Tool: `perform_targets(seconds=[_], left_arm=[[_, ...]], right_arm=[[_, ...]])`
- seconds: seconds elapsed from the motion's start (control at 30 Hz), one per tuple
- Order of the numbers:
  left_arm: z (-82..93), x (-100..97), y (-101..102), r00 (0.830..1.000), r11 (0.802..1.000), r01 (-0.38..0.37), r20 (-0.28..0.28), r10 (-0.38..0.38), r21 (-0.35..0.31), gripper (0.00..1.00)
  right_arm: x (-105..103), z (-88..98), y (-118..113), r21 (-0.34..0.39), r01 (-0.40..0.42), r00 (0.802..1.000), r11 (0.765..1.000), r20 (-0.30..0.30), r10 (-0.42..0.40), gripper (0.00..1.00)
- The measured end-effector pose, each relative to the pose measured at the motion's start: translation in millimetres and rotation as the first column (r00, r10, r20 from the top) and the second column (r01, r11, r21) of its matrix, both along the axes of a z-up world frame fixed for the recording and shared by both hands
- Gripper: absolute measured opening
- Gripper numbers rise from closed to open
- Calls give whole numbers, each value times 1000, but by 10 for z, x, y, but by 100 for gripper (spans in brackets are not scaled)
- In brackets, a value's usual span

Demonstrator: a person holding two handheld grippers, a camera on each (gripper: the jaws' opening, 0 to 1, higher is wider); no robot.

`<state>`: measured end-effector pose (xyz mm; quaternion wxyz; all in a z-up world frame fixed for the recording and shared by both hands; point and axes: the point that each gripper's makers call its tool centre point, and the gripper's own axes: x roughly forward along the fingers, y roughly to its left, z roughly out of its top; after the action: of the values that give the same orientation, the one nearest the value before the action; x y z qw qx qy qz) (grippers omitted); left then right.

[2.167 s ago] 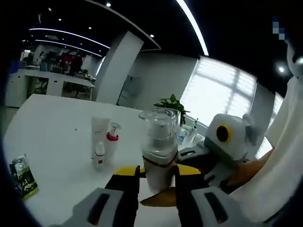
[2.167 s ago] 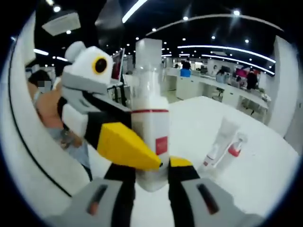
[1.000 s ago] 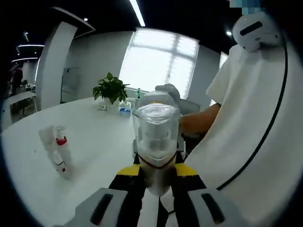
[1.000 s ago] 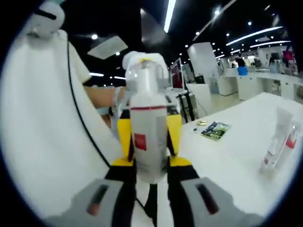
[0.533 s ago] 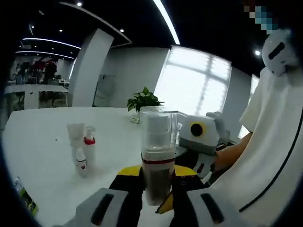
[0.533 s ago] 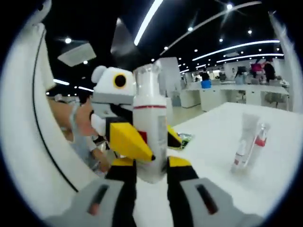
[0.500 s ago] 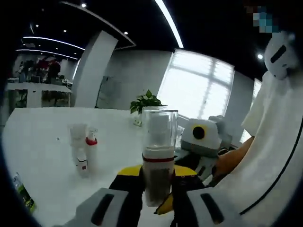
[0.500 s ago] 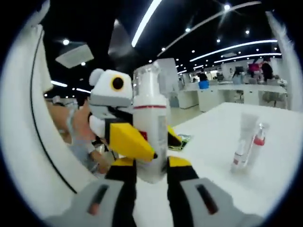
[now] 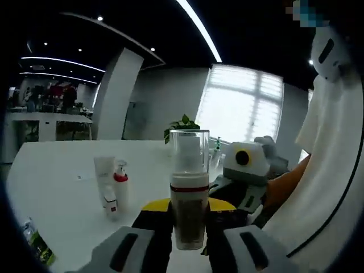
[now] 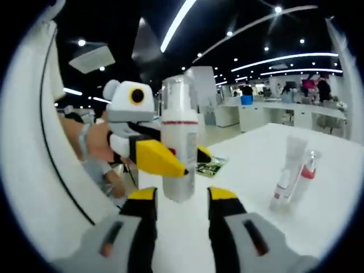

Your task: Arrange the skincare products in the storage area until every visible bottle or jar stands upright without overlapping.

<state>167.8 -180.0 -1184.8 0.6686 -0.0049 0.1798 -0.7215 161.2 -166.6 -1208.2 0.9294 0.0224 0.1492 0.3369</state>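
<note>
A white pump bottle (image 9: 189, 170) with a clear cap and a red ring stands upright between the jaws of my left gripper (image 9: 189, 211), which is shut on its lower body. My right gripper (image 10: 182, 199) is open, its jaws standing apart on either side of the same bottle (image 10: 180, 131) without touching it. In the right gripper view the left gripper (image 10: 181, 156) clamps the bottle with its yellow jaws. The right gripper (image 9: 230, 193) shows behind the bottle in the left gripper view. A white tube (image 9: 104, 170) and a red-collared spray bottle (image 9: 120, 185) stand upright together on the white table (image 9: 57, 187).
A green sachet (image 9: 37, 245) lies flat near the table edge, also seen as the sachet (image 10: 210, 166) behind the bottle. A potted plant (image 9: 183, 126) stands at the table's far side. The person's white sleeve (image 9: 330, 170) is close on the right.
My right gripper has opened and let go of the bottle, which stays held by the left gripper. Both views have shifted slightly with the hands.
</note>
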Motion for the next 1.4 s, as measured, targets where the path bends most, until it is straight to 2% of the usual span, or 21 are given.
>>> perform_targets(seconds=[0.03,0.1,0.2,0.27,0.33,0.47,0.6,0.7,0.83,1.1,1.4], left_arm=[[-15,20,14,1000,1000,-2,7,2,7,21],[-123,107,101,997,999,18,69,-22,49,21],[-204,112,157,996,997,41,82,-46,66,21],[-261,76,195,995,995,62,77,-68,79,21],[-281,23,204,994,994,80,70,-85,78,21],[-335,-76,183,992,992,106,57,-110,73,21],[-340,-155,153,990,990,125,49,-129,70,21],[-306,-182,142,991,991,126,47,-128,55,21],[-283,-234,176,990,991,130,45,-132,42,21],[-297,-218,307,996,996,89,25,-90,30,22],[-375,-115,418,1000,998,-2,-12,3,62,23]], right_arm=[[-8,1,-10,1,-5,1000,1000,0,5,32],[-53,44,-93,20,-31,1000,999,-1,31,32],[-84,152,-134,55,-55,998,997,11,54,32],[-52,343,-122,157,-46,999,986,23,43,34],[-25,447,-94,193,-46,999,980,27,42,37],[50,522,27,159,-65,997,985,52,57,36],[95,546,134,161,-90,995,983,51,83,33],[88,507,206,123,-123,992,985,49,117,28],[75,466,297,120,-163,987,979,25,161,20],[79,450,426,119,-192,981,974,22,191,18],[162,390,518,138,-220,975,966,13,221,18]])
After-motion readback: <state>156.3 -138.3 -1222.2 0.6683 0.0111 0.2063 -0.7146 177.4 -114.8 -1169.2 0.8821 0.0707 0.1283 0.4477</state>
